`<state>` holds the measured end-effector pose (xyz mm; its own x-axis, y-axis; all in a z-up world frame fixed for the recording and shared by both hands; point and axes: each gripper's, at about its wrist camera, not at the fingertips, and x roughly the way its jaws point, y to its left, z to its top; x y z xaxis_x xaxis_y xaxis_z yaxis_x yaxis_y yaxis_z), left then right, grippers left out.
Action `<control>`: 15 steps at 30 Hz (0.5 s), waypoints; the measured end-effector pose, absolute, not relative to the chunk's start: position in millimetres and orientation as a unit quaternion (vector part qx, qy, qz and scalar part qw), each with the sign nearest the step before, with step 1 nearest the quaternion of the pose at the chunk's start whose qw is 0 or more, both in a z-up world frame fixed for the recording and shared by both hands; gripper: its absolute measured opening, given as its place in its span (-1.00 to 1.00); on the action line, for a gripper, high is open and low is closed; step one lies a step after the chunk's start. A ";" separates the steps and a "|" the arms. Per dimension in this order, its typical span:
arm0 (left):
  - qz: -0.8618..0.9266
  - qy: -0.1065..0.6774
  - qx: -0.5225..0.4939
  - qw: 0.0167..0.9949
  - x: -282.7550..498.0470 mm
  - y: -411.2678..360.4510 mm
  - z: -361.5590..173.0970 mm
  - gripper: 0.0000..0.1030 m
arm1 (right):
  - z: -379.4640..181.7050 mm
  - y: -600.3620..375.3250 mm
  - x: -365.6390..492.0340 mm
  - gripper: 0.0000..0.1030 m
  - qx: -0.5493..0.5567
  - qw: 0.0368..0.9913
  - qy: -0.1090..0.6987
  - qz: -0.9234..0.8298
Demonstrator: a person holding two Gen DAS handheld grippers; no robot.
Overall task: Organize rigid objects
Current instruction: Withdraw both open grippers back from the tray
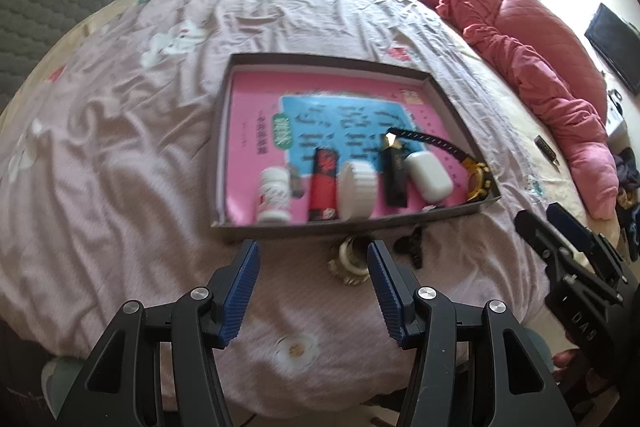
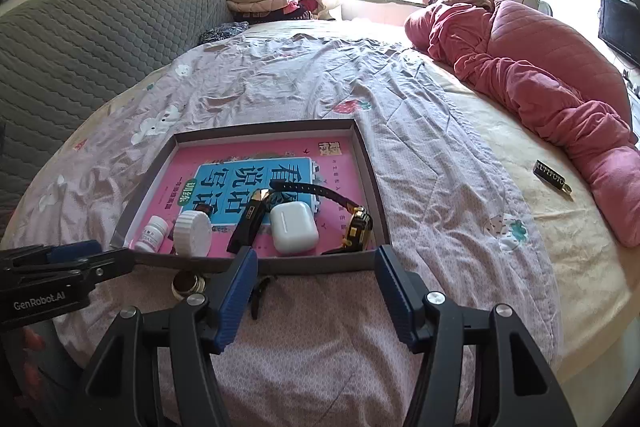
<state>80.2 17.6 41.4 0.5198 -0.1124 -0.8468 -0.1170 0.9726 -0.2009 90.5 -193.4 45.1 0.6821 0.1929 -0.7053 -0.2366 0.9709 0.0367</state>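
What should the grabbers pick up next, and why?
Probably the left gripper should drop onto the round gold-rimmed piece beside it. Both grippers are open and empty, and this piece lies on the bedsheet just outside the tray, with a black clip.

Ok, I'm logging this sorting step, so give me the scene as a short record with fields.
surface: bed sheet
container: shallow tray lined with a pink book
in tray: white earbud case, white jar, small pill bottle, watch
outside tray: gold ring-shaped piece, black clip
left gripper: open, empty
right gripper: open, empty
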 end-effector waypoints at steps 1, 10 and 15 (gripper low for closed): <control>0.003 0.491 -0.118 0.863 77.1 19.9 40.0 0.12 | 44.3 -193.1 89.2 0.17 -0.029 0.916 0.382 0.118; -0.003 0.498 -0.117 0.859 61.8 15.2 33.6 0.12 | 34.5 -184.9 74.9 0.17 -0.042 0.910 0.393 0.129; -0.013 0.507 -0.113 0.854 59.0 3.3 26.6 0.12 | 25.7 -182.4 69.6 0.17 -0.046 0.905 0.401 0.135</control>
<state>59.0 3.3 26.6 0.4855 -0.1364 -0.8635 -0.0923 0.9742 -0.2058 69.6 -182.4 25.7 0.6418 0.2075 -0.7383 -0.2816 0.9592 0.0247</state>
